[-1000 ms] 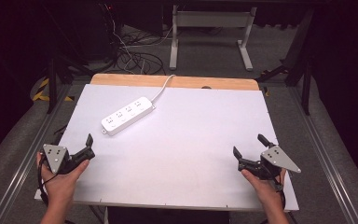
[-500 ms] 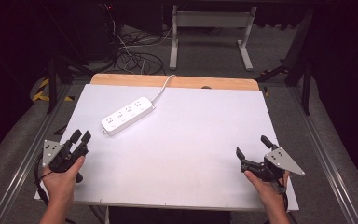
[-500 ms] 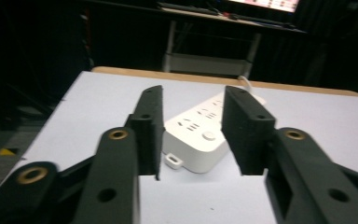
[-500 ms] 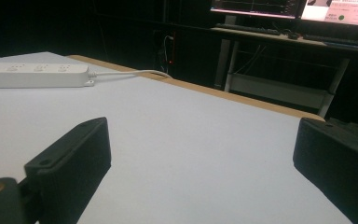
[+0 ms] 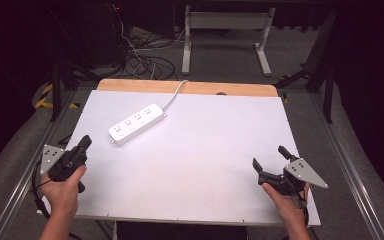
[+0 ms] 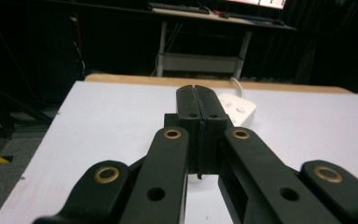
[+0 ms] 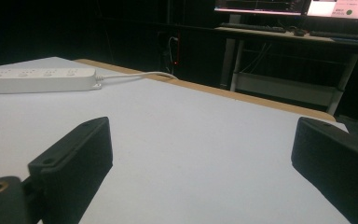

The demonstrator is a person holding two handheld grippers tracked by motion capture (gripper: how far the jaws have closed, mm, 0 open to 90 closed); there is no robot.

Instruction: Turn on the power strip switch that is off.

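A white power strip [image 5: 137, 123] lies at the back left of the white table top [image 5: 195, 165], its cable running off the far edge. In the left gripper view the power strip [image 6: 237, 109] sits just beyond the jaws. My left gripper [image 5: 85, 142] is held at the table's left edge, shut with nothing between its jaws; the left gripper [image 6: 197, 91] shows both jaws pressed together. My right gripper [image 5: 269, 156] rests near the front right corner, open and empty. From the right gripper [image 7: 200, 140], the power strip [image 7: 37, 78] lies far off at the left.
A wooden strip [image 5: 185, 87] borders the table's far edge. Behind it are cables [image 5: 145, 62] on the floor and a metal desk frame [image 5: 225, 30]. Metal rails [image 5: 345, 165] run along both sides of the table.
My left gripper has closed from open to shut and turned to point up the table. The right gripper has drifted slightly and stays open.
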